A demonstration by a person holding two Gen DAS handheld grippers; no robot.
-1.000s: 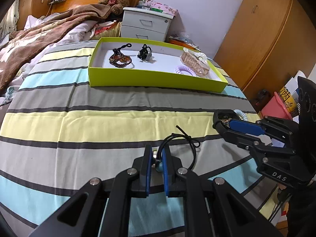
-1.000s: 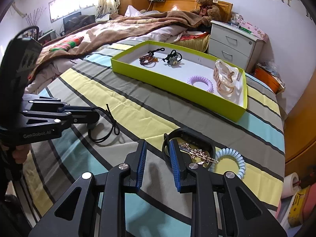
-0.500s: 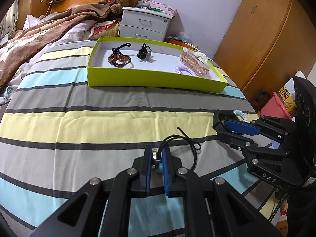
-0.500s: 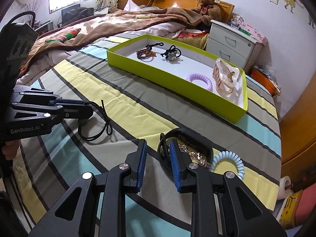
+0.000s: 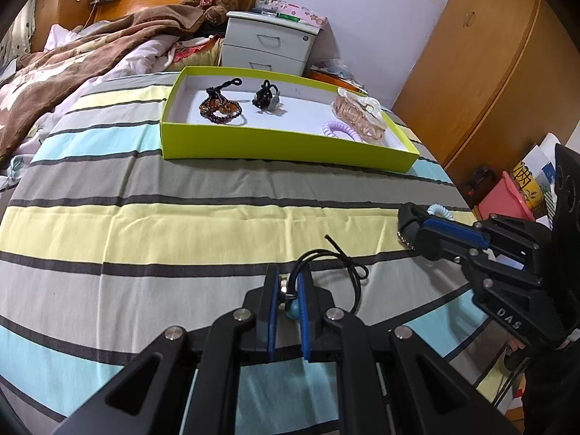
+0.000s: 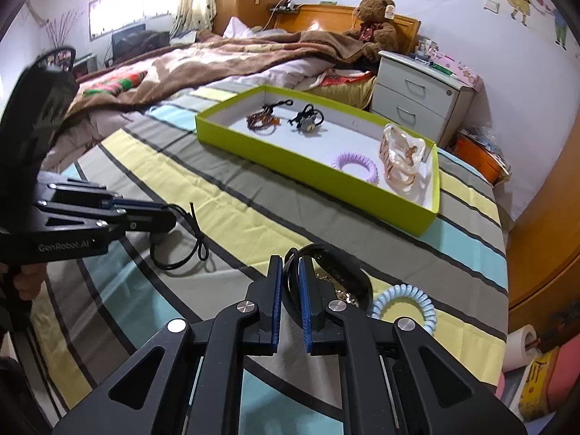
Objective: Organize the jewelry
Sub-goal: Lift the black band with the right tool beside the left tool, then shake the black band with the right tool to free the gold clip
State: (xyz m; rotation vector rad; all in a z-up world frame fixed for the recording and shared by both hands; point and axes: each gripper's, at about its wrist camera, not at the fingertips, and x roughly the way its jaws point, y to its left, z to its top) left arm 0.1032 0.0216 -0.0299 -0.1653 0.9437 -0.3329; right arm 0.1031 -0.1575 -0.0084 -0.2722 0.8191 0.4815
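**Both tongs clamped on jewelry, striped bed**

Left tongs [image 5: 288, 299] grip a black cord [image 5: 353, 272]. Right tongs [image 6: 290, 290] pinch a black bangle [image 6: 357, 279] beside a blue coil tie [image 6: 402, 302]. Green tray [image 6: 308, 172] lies well beyond, unobstructed; nightstand [image 6: 420, 87] behind.

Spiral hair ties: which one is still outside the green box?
The pale blue spiral tie. It lies on the striped bedspread beside the right gripper, while the purple one already sits inside the green box.
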